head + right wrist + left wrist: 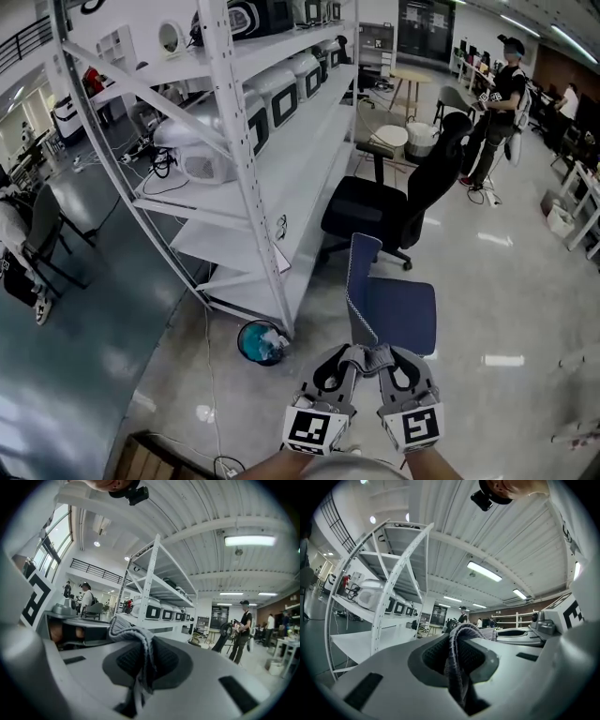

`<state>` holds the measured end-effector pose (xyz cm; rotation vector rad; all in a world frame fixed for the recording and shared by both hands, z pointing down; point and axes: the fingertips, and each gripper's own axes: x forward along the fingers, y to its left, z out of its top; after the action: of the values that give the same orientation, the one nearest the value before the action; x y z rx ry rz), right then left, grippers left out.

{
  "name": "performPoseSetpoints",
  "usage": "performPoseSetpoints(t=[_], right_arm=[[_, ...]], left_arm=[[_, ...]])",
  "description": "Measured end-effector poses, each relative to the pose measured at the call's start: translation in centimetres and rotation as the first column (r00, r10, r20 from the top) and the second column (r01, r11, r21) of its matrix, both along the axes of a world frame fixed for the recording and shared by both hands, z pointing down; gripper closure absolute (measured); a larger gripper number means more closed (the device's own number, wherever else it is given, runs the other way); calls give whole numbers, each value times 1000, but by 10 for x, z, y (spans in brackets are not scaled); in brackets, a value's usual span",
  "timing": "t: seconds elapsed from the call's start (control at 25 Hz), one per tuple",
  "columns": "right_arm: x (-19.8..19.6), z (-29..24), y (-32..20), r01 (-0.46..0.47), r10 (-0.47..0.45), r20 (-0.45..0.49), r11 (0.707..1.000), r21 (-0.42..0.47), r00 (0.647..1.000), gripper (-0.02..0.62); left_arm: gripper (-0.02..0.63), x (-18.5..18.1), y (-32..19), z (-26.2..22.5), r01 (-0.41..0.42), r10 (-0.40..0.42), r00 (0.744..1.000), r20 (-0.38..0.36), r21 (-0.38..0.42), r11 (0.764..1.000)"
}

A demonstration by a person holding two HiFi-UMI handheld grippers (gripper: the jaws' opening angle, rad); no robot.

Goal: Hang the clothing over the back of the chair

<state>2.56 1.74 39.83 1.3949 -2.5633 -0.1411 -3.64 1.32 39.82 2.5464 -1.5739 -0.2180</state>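
Note:
In the head view both grippers sit side by side at the bottom centre, level and pointing away from me. A grey knitted piece of clothing (368, 354) bunches between them. My left gripper (340, 359) is shut on one end of the clothing (458, 665), which is pinched between its dark pads. The right gripper (400, 361) is shut on the other end (138, 654). Just beyond the grippers stands a blue chair (401, 314), its upright back (360, 277) on the left side, nearest the grippers.
A tall white shelf rack (246, 159) with white appliances runs along the left. A teal bin (260, 341) stands at its foot. A black office chair (378, 212) is behind the blue one. A person (501, 105) stands far back right.

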Motion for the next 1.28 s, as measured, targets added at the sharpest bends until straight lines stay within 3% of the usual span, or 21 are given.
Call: performPoseSetpoints(t=[0.36,0.68,1.0,1.28], right_arm=[[-40,6,-27,-36,35,-45,999,-19,998,554],[-59,-1,-43,-70,70,-39,997,-9,997,554],[-55,1,-62,-75,75,-32,997,-20,997,554],[-40,-6,-96,-42,42,4,999,23,999,554]], left_arm=[[566,-44,-31,0,-31,31,999,-6,29,999],[565,-53,-42,-2,-85,86,996,-28,40,996],[565,-56,-60,3,-78,78,997,-23,21,997],[566,-46,-89,-5,-42,42,999,16,40,998]])
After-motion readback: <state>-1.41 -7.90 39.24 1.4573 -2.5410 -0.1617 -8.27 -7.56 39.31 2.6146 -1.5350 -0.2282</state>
